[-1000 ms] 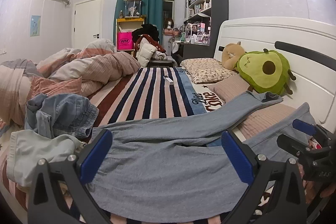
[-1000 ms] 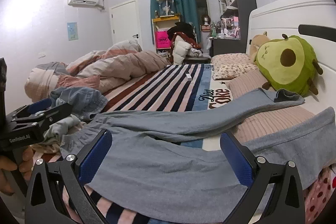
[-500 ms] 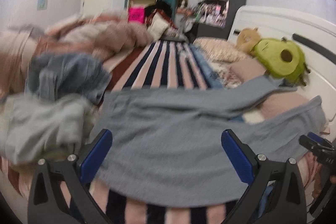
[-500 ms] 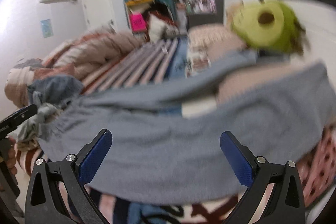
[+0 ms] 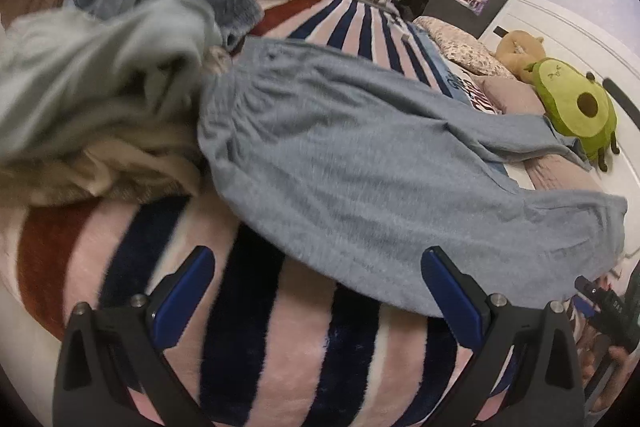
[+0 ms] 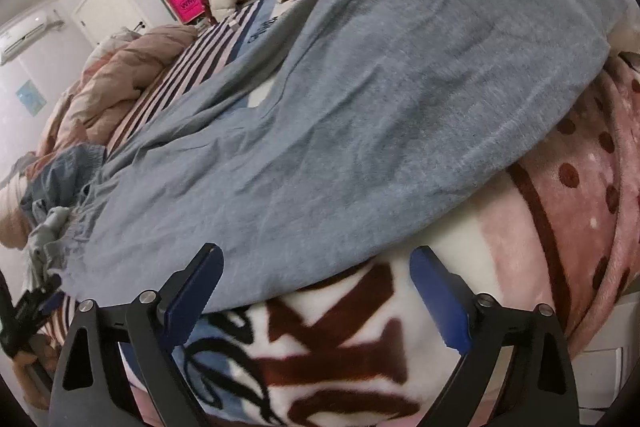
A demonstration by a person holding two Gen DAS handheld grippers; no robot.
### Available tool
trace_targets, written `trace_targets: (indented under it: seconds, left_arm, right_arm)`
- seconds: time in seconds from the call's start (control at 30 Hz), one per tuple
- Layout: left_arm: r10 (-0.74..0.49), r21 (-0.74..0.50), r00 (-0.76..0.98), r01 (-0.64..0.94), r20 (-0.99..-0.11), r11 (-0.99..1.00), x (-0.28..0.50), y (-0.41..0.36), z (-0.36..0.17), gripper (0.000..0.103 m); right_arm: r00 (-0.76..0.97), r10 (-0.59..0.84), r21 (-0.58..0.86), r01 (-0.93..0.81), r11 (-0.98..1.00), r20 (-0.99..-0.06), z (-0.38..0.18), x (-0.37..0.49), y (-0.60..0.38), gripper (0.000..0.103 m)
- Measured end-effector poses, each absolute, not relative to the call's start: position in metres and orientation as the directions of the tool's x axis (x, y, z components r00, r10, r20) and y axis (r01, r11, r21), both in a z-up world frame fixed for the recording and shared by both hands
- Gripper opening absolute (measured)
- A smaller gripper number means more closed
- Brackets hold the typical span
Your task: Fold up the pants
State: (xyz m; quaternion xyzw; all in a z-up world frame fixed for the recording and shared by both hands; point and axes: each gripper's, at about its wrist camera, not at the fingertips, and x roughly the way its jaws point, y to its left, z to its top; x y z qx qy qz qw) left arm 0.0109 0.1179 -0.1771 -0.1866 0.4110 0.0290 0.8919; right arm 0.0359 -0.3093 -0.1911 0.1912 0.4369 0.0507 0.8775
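Grey-blue pants (image 5: 360,163) lie spread across the striped blanket (image 5: 248,327) on the bed, waistband at the left, both legs running right toward the headboard. My left gripper (image 5: 316,291) is open and empty, low over the blanket just in front of the near edge of the pants by the waist. My right gripper (image 6: 316,291) is open and empty, close to the near edge of the pants (image 6: 360,99) at the leg end, above a white and brown patterned blanket (image 6: 328,367). The right gripper also shows at the left view's right edge (image 5: 600,303).
A heap of other clothes (image 5: 100,79), denim and pale grey, lies left of the waistband. A rumpled pink duvet (image 6: 120,79) lies behind. An avocado plush (image 5: 576,107) and pillows sit by the white headboard. A pink dotted blanket (image 6: 580,167) hangs at the right.
Both grippers have dropped down and moved closer to the near edge of the pants, left toward the waist, right toward the leg end. Both stay open. The pants have not moved.
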Motion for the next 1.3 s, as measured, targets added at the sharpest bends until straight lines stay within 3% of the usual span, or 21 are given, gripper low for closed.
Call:
trace_targets:
  seconds: [0.13, 0.4, 0.47, 0.5, 0.57, 0.6, 0.63, 0.73, 1.3]
  left_arm:
    - [-0.137, -0.349, 0.642, -0.216, -0.755, 0.912, 0.018, 0.116, -0.187, 0.101]
    - [-0.139, -0.365, 0.637, -0.238, -0.758, 0.900, 0.031, 0.116, -0.194, 0.099]
    - [-0.130, -0.360, 0.643, -0.240, -0.755, 0.902, 0.035, 0.117, -0.192, 0.084]
    - [-0.122, -0.352, 0.643, -0.243, -0.756, 0.904, 0.037, 0.116, -0.192, 0.071]
    - [-0.110, -0.338, 0.644, -0.243, -0.757, 0.909, 0.041, 0.116, -0.191, 0.051]
    - [-0.113, -0.338, 0.645, -0.235, -0.755, 0.911, 0.042, 0.115, -0.190, 0.032]
    - [-0.115, -0.332, 0.647, -0.225, -0.754, 0.916, 0.044, 0.114, -0.189, 0.020]
    - [-0.098, -0.305, 0.673, -0.197, -0.733, 0.932, 0.044, 0.111, -0.179, 0.006]
    - [-0.045, -0.189, 0.788, -0.092, -0.614, 0.978, 0.071, 0.110, -0.095, 0.004]
  right_arm:
    - [0.612, 0.261, 0.388, 0.080, 0.918, -0.746, -0.191, 0.046, -0.315, 0.093]
    - [0.635, 0.202, 0.373, 0.147, 0.916, -0.746, -0.191, 0.057, -0.324, 0.069]
    - [0.644, 0.175, 0.361, 0.168, 0.917, -0.745, -0.191, 0.058, -0.327, 0.057]
    - [0.647, 0.163, 0.353, 0.175, 0.919, -0.745, -0.190, 0.059, -0.328, 0.053]
    - [0.651, 0.131, 0.328, 0.190, 0.925, -0.748, -0.189, 0.061, -0.331, 0.029]
    - [0.656, 0.127, 0.325, 0.189, 0.927, -0.744, -0.188, 0.062, -0.332, 0.022]
    - [0.667, 0.136, 0.336, 0.181, 0.924, -0.733, -0.186, 0.062, -0.334, 0.012]
    - [0.688, 0.149, 0.351, 0.163, 0.922, -0.710, -0.178, 0.062, -0.336, 0.006]
    - [0.803, 0.222, 0.307, -0.051, 0.950, -0.553, -0.087, 0.121, -0.318, 0.001]
